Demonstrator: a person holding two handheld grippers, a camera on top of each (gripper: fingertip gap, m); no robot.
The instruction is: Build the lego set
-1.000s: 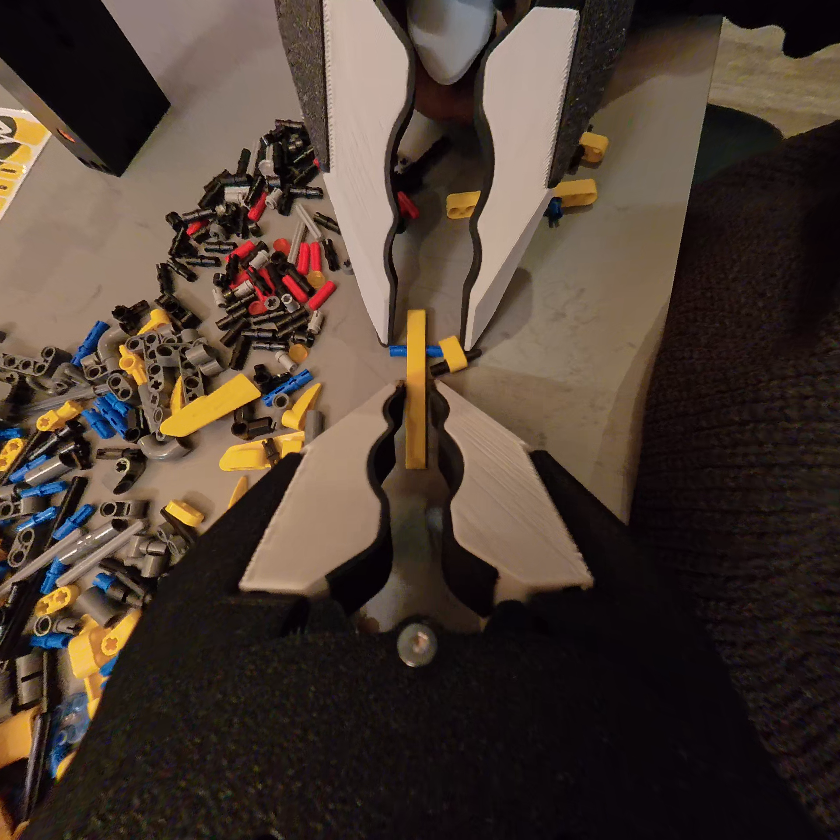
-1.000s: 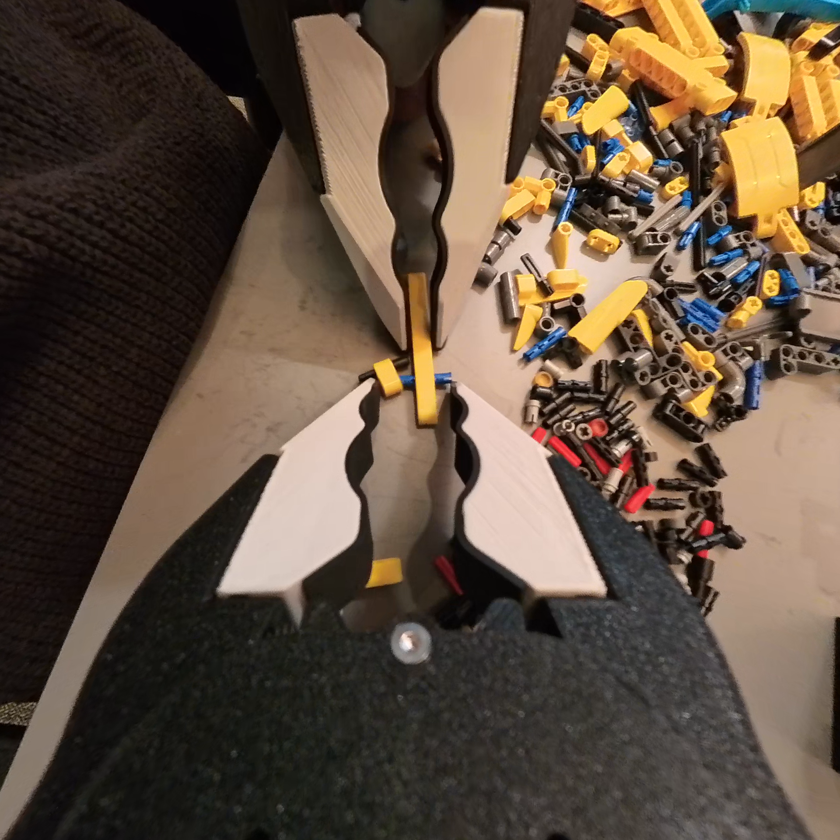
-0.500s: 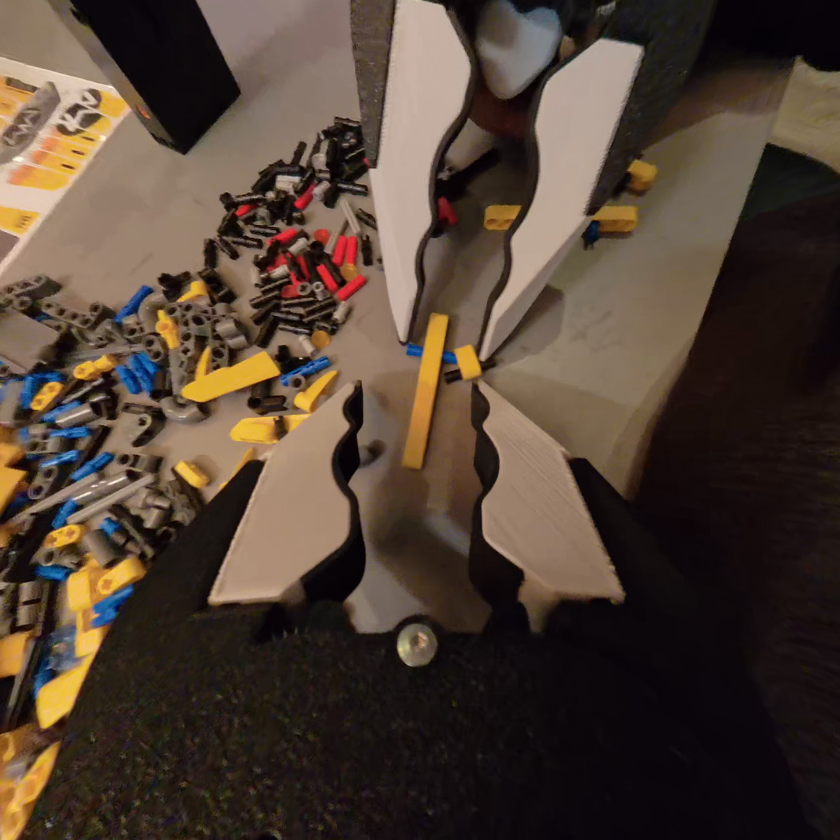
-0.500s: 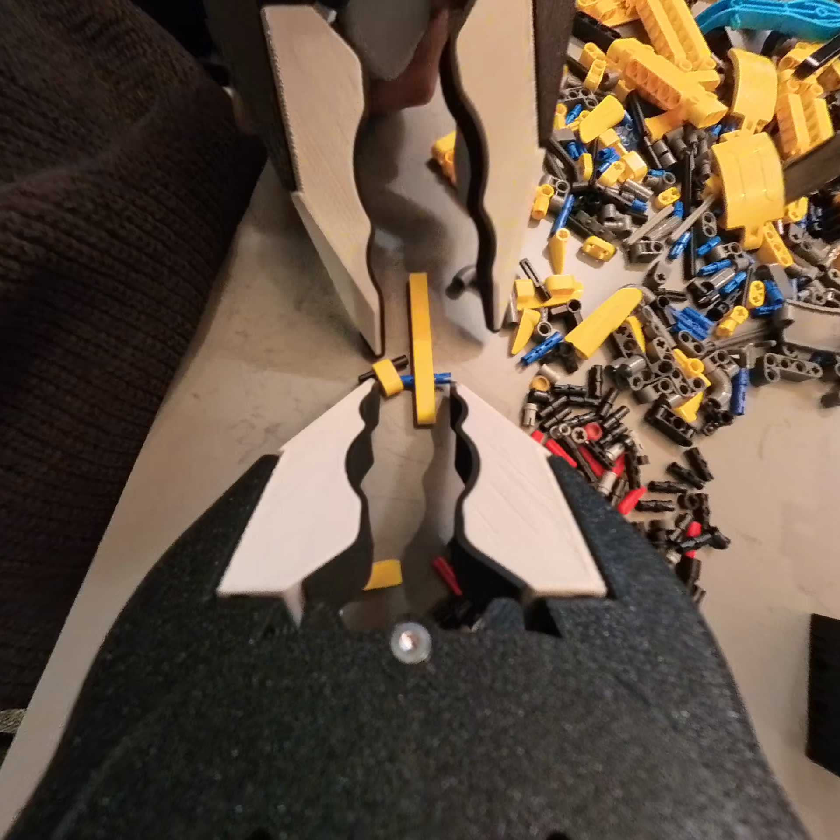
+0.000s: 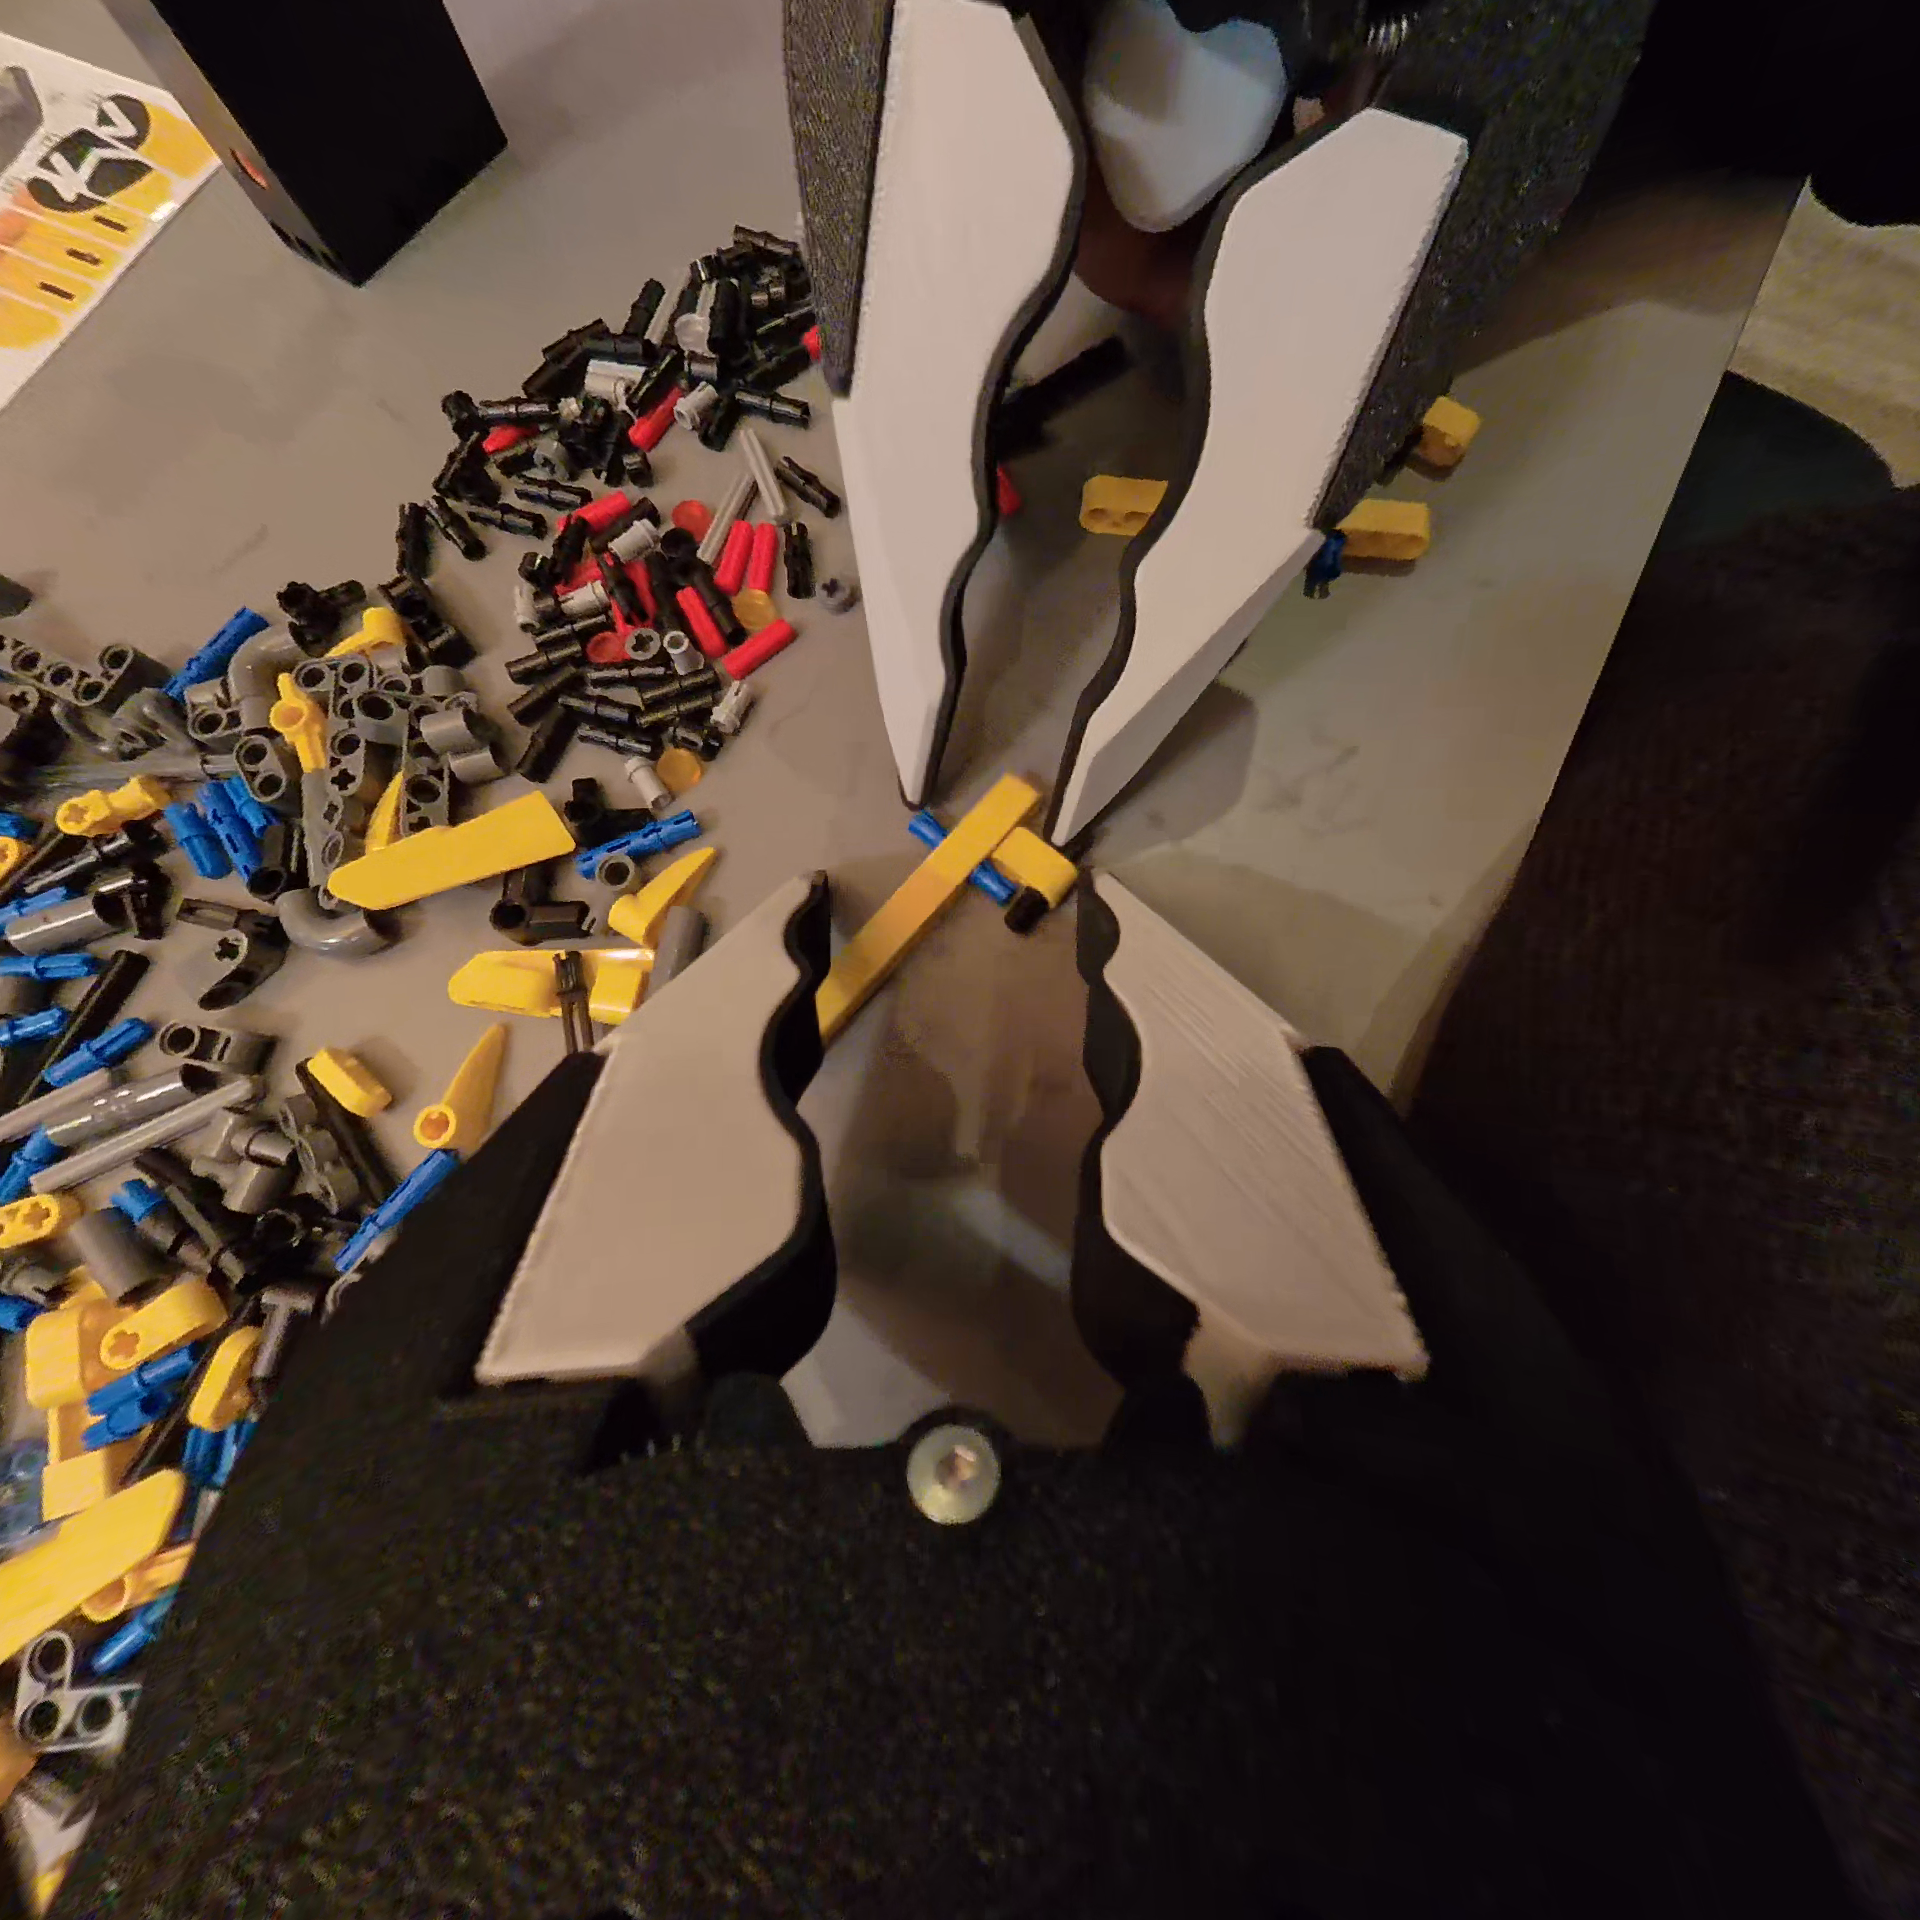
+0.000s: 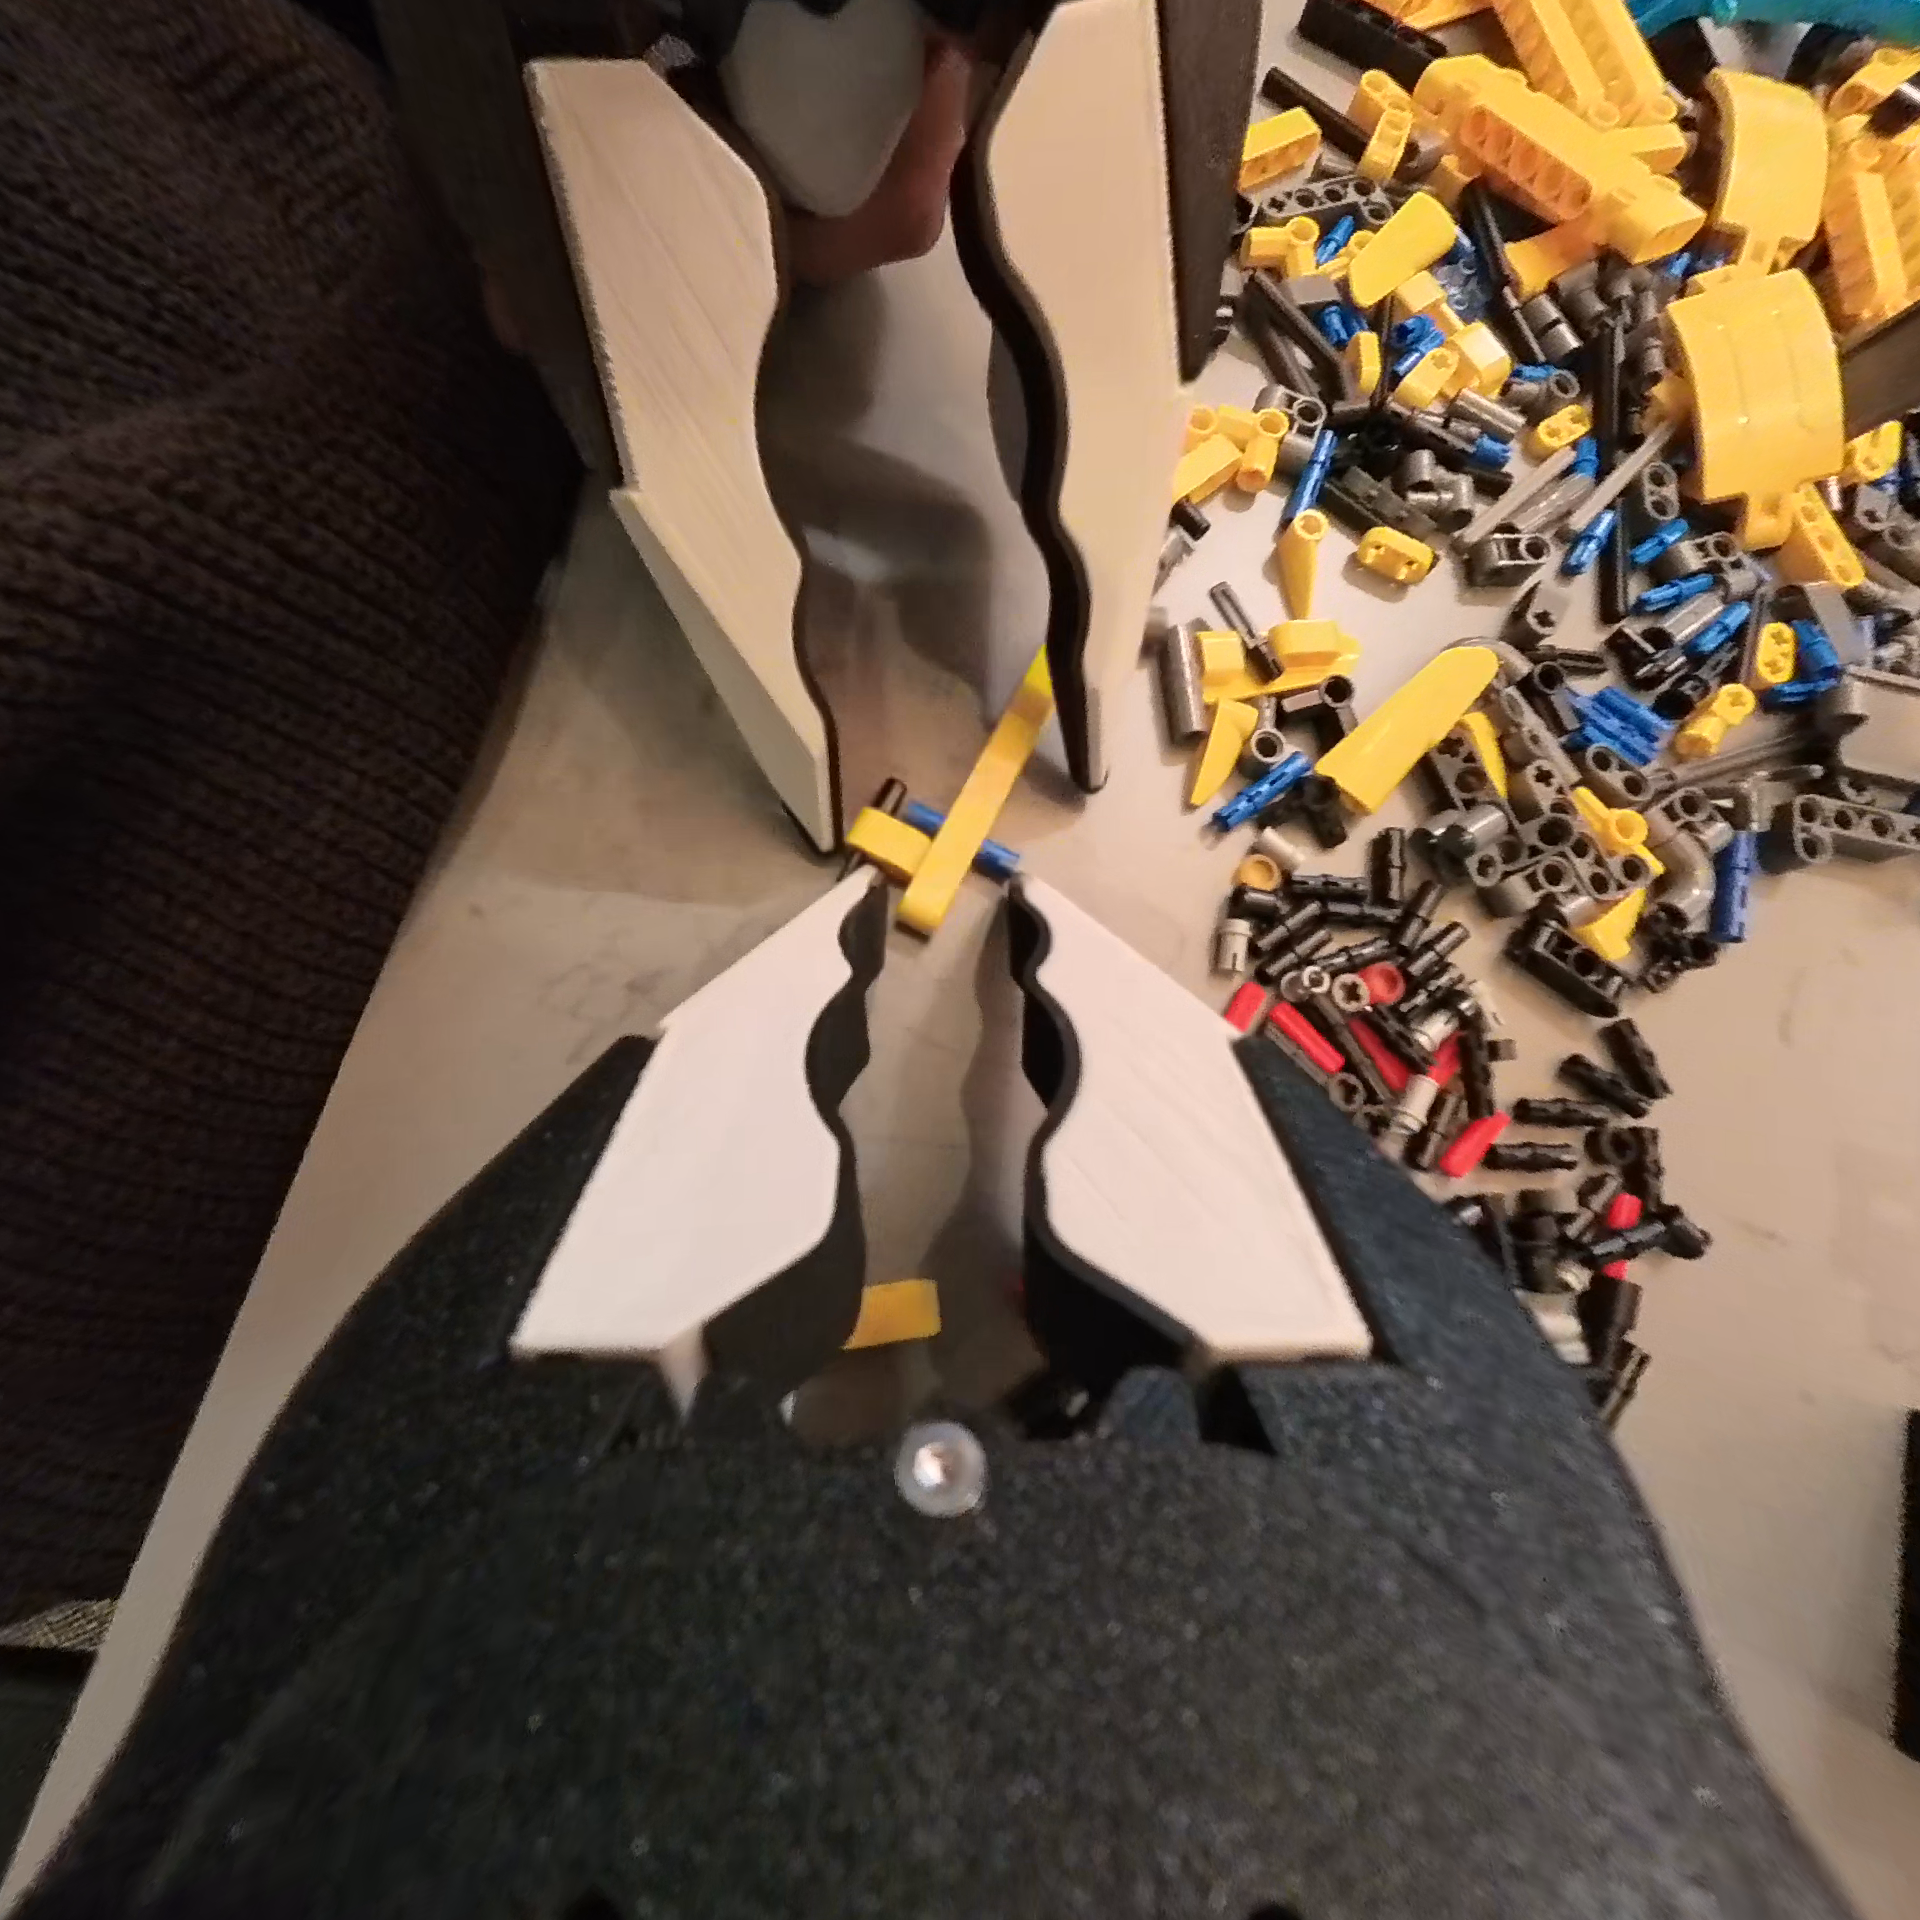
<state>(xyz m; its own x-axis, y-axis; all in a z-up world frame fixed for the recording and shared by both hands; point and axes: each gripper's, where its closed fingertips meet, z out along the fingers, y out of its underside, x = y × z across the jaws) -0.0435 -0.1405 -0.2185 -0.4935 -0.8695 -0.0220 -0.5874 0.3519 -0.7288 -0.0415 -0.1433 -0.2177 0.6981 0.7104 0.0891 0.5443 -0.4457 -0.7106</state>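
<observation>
A long yellow beam (image 5: 935, 894) has a blue pin (image 5: 925, 828) through it and a small yellow connector (image 5: 1039, 868) with a black pin on that axis. My right gripper (image 6: 940, 883) pinches this assembly by the pin's ends, one tip on the connector (image 6: 883, 840) and the other at the blue pin (image 6: 992, 854). The beam (image 6: 971, 800) hangs slanted. My left gripper (image 5: 954, 883) faces the right one tip to tip with its jaws wide apart and empty. The beam's free end passes beside its left finger (image 5: 727, 1091).
Grey table (image 5: 1299, 790), with its edge and a dark knitted garment (image 5: 1714, 1039) close by. Heaps of small black, red, grey, blue and yellow parts (image 5: 623, 644) spread out, with large yellow pieces (image 6: 1756, 395). A black box (image 5: 332, 125) and a printed sheet (image 5: 73, 208) lie far off. Only a small space, under 4 cm, lies between the two pairs of fingers. My left tips are roughly 9 cm from the dark knitted garment (image 5: 1714, 1039).
My left gripper let go of the yellow beam and opened wide. The beam has since swung on its pin from straight to slanted. The right gripper kept its hold.
</observation>
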